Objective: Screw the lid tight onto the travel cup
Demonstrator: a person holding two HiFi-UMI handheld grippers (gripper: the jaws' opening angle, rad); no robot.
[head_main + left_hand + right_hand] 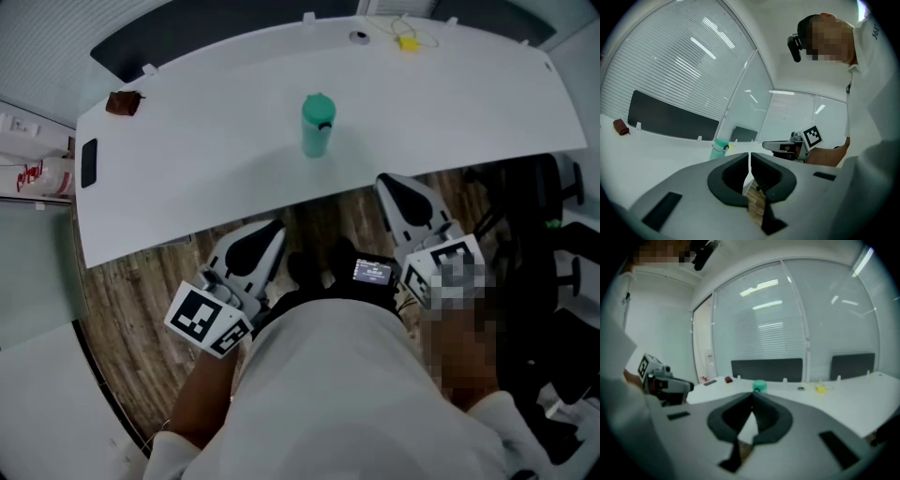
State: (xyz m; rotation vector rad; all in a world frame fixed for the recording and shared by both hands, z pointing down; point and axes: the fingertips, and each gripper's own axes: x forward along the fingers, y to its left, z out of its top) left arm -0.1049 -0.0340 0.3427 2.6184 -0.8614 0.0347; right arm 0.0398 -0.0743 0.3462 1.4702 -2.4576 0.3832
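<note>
The teal travel cup [317,127] stands upright on the bench [187,178], well apart from the left gripper [274,228] and right gripper [384,180], whose fingers are together and empty; it looks rigid, light and slippery, so probably best clamped round the body, with the lid [319,104] taken by its rim.

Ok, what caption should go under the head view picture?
Left gripper and right gripper, both shut and empty, held before the white table where a green travel cup stands.
</note>
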